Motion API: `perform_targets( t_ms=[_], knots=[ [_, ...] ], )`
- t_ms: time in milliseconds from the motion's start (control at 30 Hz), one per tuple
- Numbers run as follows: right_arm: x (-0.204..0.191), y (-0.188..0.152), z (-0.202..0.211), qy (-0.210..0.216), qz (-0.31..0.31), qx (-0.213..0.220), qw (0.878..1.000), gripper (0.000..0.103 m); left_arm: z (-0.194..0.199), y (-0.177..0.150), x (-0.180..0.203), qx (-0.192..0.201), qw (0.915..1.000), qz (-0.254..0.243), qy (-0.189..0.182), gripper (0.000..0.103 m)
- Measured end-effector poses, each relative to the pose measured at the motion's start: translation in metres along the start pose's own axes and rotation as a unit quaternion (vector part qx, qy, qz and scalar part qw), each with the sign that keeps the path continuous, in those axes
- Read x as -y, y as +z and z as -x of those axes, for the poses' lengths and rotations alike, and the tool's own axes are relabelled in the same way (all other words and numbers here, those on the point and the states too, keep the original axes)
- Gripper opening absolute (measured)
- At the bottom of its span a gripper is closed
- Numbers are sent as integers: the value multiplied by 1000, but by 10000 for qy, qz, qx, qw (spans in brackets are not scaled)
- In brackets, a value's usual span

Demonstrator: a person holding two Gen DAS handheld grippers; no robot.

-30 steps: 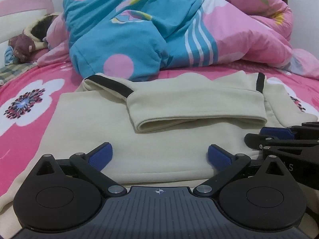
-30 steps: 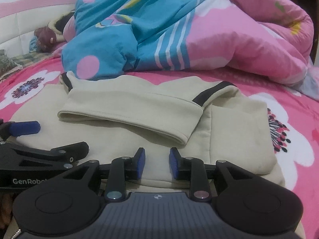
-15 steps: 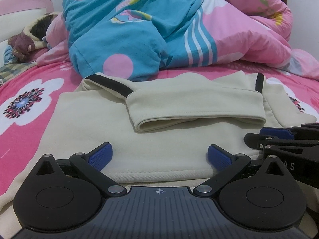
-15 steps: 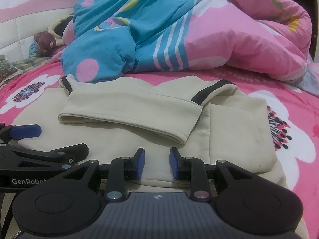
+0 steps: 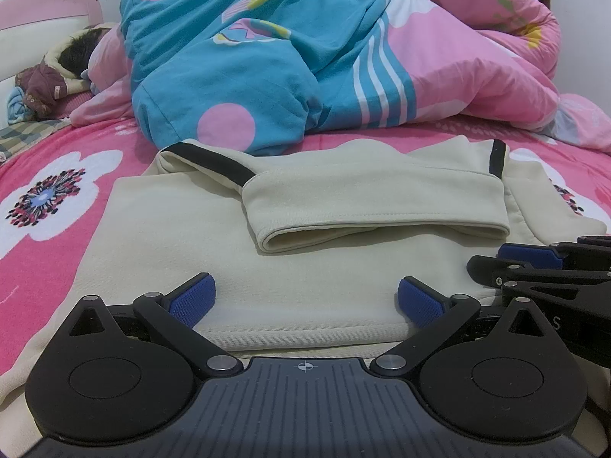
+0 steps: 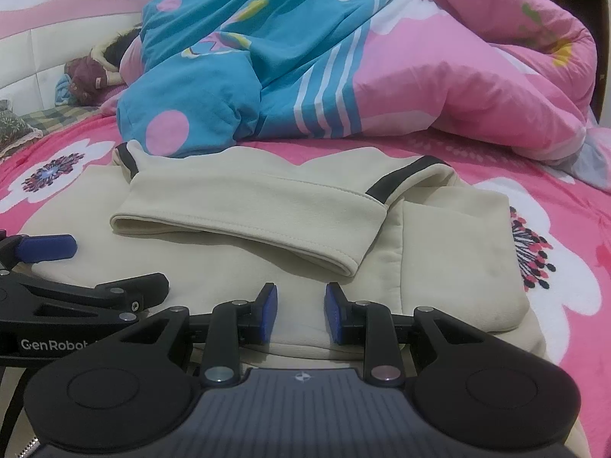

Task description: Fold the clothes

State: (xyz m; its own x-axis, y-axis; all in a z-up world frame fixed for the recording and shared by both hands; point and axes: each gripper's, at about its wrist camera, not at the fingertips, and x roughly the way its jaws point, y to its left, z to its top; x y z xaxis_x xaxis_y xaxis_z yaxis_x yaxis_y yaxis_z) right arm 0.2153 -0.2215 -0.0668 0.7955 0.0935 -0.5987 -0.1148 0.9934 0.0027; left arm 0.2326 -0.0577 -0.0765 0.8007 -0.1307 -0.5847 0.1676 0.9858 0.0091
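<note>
- Two blue pads (image 5: 193, 297) of the left gripper (image 5: 305, 299) stand spread wide apart, released, with nothing between them but the cream cloth beneath.
- On the right gripper (image 6: 299, 313) the blue pads (image 6: 267, 315) sit closer together, yet a clear gap remains between them and they grasp nothing.
- Both grippers hover low at the near hem of the cream sweatshirt (image 5: 191, 236), side by side; the right one shows at the right edge of the left wrist view, the left one at the left edge of the right wrist view.
- That sweatshirt lies flat on the pink flowered bedsheet (image 5: 49, 252), its two sleeves (image 5: 378, 206) folded across the body, one over the other, each with a black stripe (image 5: 214, 162) near the shoulder.
- Beyond the garment, a bunched blue-and-pink quilt (image 5: 267, 57) is heaped up, touching or just behind the sweatshirt's far edge.
- Farther left, near a pink and white headboard (image 5: 42, 11), lies a small pile of clothes or soft things (image 5: 53, 76); what they are I cannot tell.
</note>
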Motion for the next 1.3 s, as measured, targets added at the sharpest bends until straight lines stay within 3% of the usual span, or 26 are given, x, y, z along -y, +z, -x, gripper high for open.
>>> perform_targets(
  t_ms=[1300],
  knots=[
    [2,1,0,16,-50,-3,10000,31,0,0,1,1,10000,3,7,103]
  ],
)
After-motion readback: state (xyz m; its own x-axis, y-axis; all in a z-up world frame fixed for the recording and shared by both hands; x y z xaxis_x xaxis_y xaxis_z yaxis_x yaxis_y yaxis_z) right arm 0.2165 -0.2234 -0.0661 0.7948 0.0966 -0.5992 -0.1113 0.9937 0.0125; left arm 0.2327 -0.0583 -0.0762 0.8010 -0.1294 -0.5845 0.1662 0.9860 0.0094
